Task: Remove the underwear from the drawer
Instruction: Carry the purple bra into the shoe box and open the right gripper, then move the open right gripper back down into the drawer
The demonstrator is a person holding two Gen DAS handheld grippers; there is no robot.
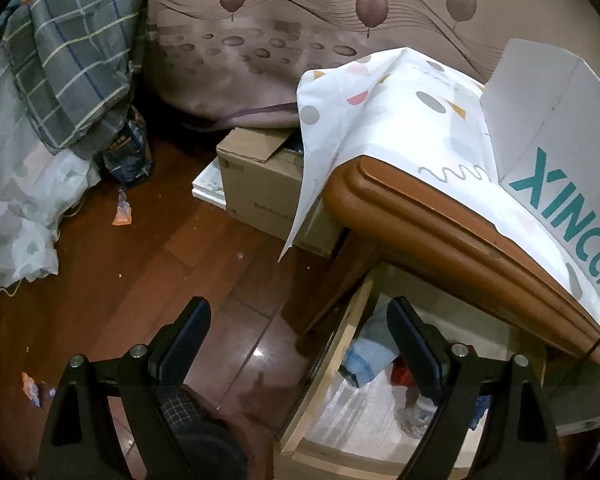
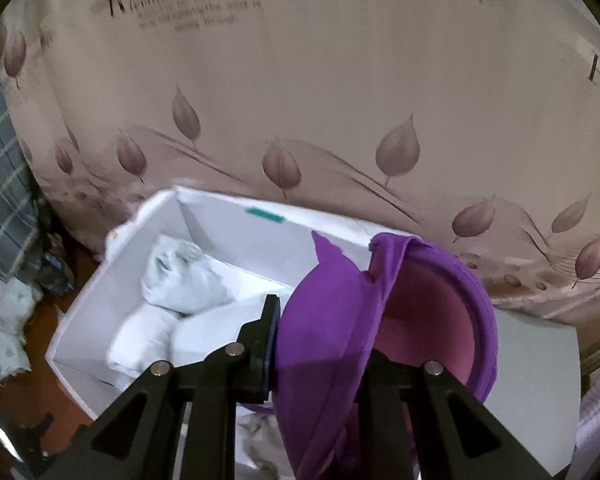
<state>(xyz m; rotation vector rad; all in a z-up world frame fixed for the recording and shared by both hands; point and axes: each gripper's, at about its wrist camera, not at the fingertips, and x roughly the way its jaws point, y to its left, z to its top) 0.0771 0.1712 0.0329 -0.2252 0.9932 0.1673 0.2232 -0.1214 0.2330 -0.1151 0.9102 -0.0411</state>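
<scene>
A purple bra with a pink lining hangs from my right gripper, which is shut on its fabric; only the left finger shows, the right one is hidden behind the cup. The bra hangs over an open white box holding white and grey folded garments. My left gripper is open and holds nothing. It hovers over the left edge of the pulled-out wooden drawer. A blue garment and a red one lie inside the drawer.
The dresser's brown top carries a dotted white cloth and the white lettered box. A cardboard box sits on the wooden floor beside it. Plaid bedding hangs left. A leaf-print sheet fills the background.
</scene>
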